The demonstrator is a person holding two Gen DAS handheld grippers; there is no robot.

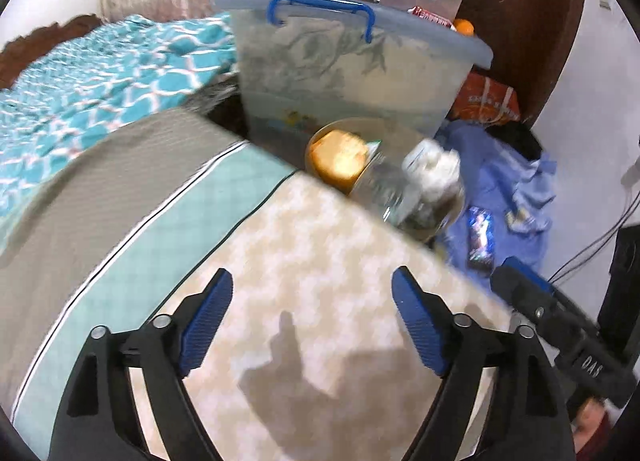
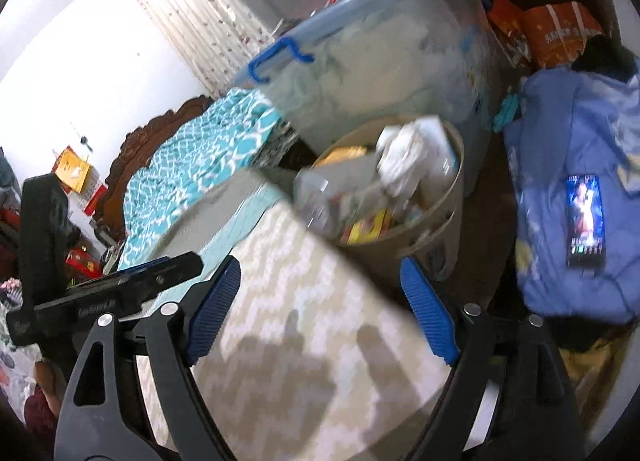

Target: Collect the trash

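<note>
A round beige trash bin (image 2: 444, 229) stands on the floor past the bed's edge. It holds a clear plastic bottle (image 2: 332, 193), crumpled white paper (image 2: 404, 157) and colourful wrappers. It also shows in the left wrist view (image 1: 424, 221), with a yellow-orange item (image 1: 340, 157) inside. My left gripper (image 1: 312, 321) is open and empty above the patterned bedsheet (image 1: 312, 245). My right gripper (image 2: 320, 309) is open and empty above the same sheet (image 2: 304, 285), short of the bin. The frames are blurred.
A large clear storage box with a blue handle (image 1: 340, 61) stands behind the bin. A blue garment (image 2: 580, 181) with a phone (image 2: 586, 221) on it lies on the floor to the right. A teal blanket (image 1: 100, 69) covers the bed's far left. An orange bag (image 2: 560, 33) sits behind.
</note>
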